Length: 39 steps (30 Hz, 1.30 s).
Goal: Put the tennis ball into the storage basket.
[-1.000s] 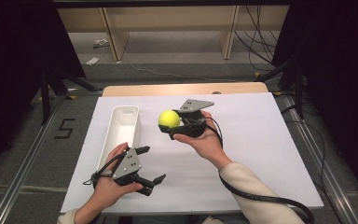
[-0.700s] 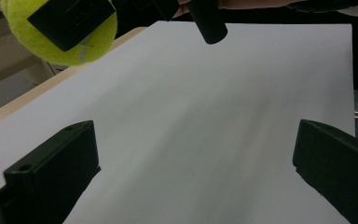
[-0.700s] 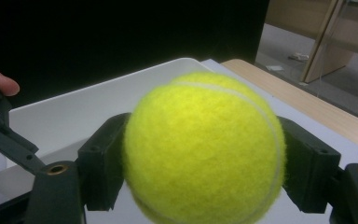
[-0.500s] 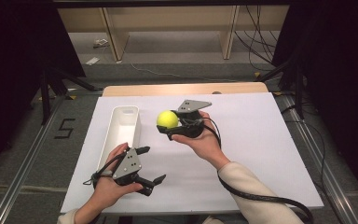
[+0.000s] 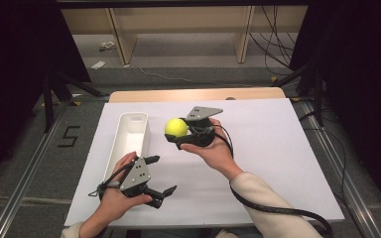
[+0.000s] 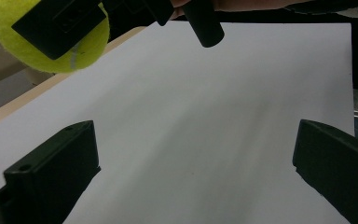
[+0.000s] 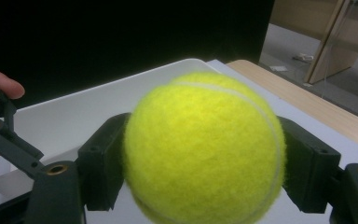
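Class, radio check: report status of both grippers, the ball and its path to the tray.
Right gripper shut on tennis ball, held above the table beside white tray. Left gripper open, empty, near front edge. Nothing between ball and tray.

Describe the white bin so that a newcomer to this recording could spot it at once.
Start from the white table. Near its left edge lies the bin, a long, narrow white tray with rounded corners, running away from the person. The tennis ball beside it is round and yellow.

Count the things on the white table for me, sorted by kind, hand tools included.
Tennis ball: 1, yellow, held in the right gripper.
Tray: 1, white.
Grippers: 2; the left gripper has its jaws apart.
Total: 4
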Each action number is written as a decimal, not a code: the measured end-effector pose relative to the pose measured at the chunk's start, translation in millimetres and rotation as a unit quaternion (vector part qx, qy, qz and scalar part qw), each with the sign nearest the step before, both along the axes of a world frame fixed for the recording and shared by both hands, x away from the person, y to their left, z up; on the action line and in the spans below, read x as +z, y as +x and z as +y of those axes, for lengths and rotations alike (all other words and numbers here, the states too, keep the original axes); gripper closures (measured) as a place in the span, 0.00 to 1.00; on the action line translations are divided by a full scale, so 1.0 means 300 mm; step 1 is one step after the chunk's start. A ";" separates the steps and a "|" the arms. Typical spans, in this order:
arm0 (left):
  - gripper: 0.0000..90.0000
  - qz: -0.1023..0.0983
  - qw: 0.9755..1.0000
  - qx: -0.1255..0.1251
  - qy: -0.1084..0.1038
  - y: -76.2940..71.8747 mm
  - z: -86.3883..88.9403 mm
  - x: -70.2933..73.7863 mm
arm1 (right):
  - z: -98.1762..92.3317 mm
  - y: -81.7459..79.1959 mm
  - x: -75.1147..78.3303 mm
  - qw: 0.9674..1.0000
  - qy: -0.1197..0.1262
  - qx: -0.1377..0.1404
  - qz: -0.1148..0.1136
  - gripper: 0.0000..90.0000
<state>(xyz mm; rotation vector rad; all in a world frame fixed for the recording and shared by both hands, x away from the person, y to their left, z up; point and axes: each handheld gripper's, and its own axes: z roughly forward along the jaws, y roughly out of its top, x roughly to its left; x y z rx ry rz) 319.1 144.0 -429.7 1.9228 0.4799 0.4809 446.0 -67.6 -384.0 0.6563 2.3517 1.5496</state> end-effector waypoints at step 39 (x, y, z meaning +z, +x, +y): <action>0.00 0.000 1.000 -0.001 0.000 -0.001 0.000 0.001 | 0.045 -0.001 0.003 1.000 0.000 0.007 -0.001 0.30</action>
